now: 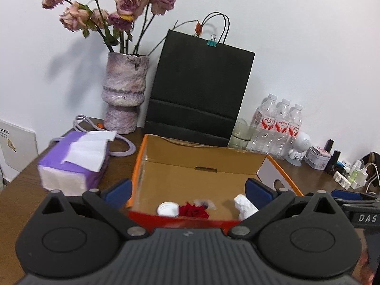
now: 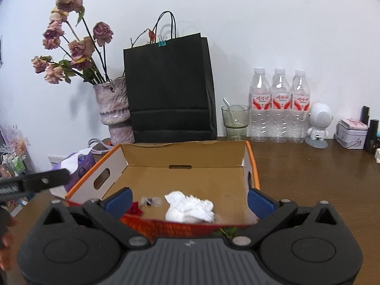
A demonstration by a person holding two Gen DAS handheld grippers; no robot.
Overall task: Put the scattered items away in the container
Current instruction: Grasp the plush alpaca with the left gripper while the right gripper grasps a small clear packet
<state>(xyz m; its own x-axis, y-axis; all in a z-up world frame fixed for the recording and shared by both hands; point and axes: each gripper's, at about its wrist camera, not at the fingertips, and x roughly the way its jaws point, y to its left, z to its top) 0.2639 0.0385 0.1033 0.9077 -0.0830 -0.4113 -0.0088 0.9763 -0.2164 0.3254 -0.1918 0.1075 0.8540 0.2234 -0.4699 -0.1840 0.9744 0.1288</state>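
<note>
An open cardboard box (image 1: pixel 201 166) with orange edges sits on the brown table; it also shows in the right wrist view (image 2: pixel 185 156). Inside lie a crumpled white tissue (image 2: pixel 188 207), a red rose head (image 1: pixel 193 211), a white bottle cap (image 1: pixel 167 209) and a small clear plastic packet (image 2: pixel 150 201). The tissue (image 1: pixel 244 206) shows in the left view too. My left gripper (image 1: pixel 188 191) is open and empty, above the box's near edge. My right gripper (image 2: pixel 190 198) is open and empty, also above the near edge. A green stem (image 2: pixel 225 232) lies just outside the box's front wall.
A purple tissue pack (image 1: pixel 73 163) lies left of the box. Behind stand a vase of dried roses (image 1: pixel 123 95), a black paper bag (image 1: pixel 199 90), a glass (image 2: pixel 235 121), three water bottles (image 2: pixel 279 106), a white robot figure (image 2: pixel 318 125) and a tin (image 2: pixel 351 134).
</note>
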